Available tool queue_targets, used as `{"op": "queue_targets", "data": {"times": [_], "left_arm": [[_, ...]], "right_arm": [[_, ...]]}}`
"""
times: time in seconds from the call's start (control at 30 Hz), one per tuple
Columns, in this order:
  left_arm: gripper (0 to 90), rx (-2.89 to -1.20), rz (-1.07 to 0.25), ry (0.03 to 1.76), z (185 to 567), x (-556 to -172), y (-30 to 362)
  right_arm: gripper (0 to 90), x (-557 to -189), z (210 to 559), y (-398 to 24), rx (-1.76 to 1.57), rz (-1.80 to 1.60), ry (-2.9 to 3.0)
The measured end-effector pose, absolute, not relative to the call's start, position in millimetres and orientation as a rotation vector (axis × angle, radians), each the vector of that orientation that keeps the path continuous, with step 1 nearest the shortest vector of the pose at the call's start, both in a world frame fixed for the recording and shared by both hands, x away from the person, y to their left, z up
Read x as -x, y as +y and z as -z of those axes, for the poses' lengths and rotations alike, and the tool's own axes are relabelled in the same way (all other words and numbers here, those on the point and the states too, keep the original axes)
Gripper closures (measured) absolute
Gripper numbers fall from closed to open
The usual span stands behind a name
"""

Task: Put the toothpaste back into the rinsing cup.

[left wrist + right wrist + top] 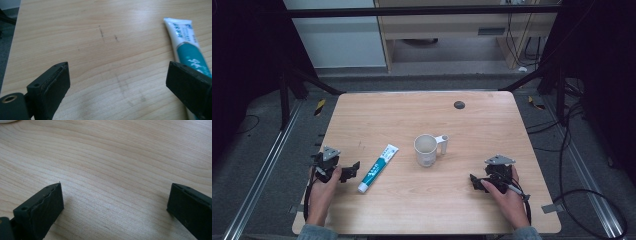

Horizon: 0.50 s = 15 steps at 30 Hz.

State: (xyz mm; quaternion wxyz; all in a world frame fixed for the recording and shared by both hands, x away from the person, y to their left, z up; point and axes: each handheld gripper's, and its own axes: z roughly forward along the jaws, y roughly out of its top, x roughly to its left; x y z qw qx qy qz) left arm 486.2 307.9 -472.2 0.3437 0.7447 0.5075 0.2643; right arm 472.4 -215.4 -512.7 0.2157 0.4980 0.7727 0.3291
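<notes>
You're holding left claw (353, 169) gaping empty beside toothpaste tube (378, 167); right claw (476, 181) also wide, empty. Likely straddling tube mid-body, squarely.

- The right gripper (115, 205) has its two black jaws spread wide apart, with nothing between them.
- Below lies the pale wood-grain counter (120, 157).
- A white edge (7, 121) shows at the top left corner.

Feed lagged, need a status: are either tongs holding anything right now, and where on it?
Nothing is held. Left tongs and right tongs are both open over bare table.
</notes>
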Motion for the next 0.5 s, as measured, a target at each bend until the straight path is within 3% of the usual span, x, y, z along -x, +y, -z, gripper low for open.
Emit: {"op": "queue_targets", "data": {"times": [0.5], "left_arm": [[6.0,-2.062,-0.653,1.16,410,-476,252]], "right_arm": [[0.6,-472,513,-216,-1.378,-0.911,2.144]]}}
